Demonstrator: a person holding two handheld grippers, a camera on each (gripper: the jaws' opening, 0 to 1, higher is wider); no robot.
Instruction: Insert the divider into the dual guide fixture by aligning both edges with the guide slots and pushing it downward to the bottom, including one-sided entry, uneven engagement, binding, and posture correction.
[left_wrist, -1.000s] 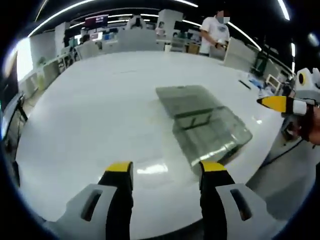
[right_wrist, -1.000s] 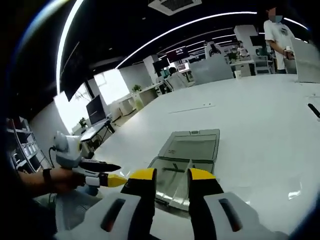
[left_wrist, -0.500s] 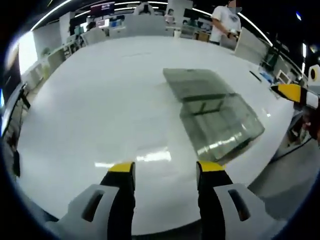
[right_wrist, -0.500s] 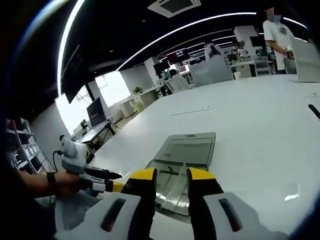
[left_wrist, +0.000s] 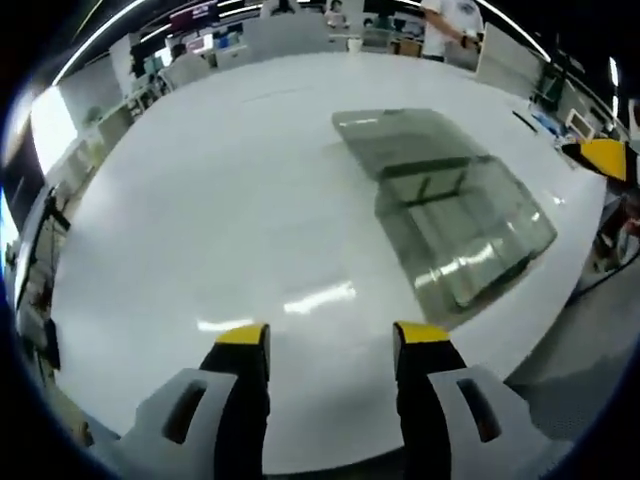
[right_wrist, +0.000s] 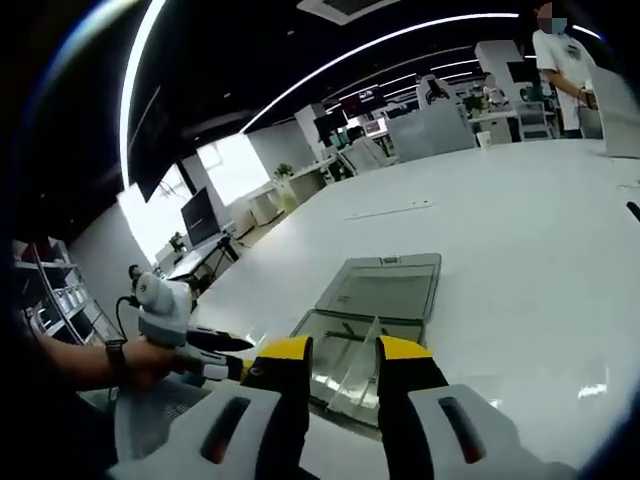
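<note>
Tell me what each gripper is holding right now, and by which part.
Nothing is held. The left gripper hangs open over the white table; the right gripper, jaws apart, hovers before the clear plastic fixture box.

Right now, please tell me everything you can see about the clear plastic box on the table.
The clear plastic box lies on the white table, near its edge. It looks like thin, greyish transparent plastic in two joined halves, opened flat: a shallow tray part nearer the right gripper and a flat lid-like part beyond it. A clear upright sheet stands tilted in the tray part. Neither gripper touches the box.
</note>
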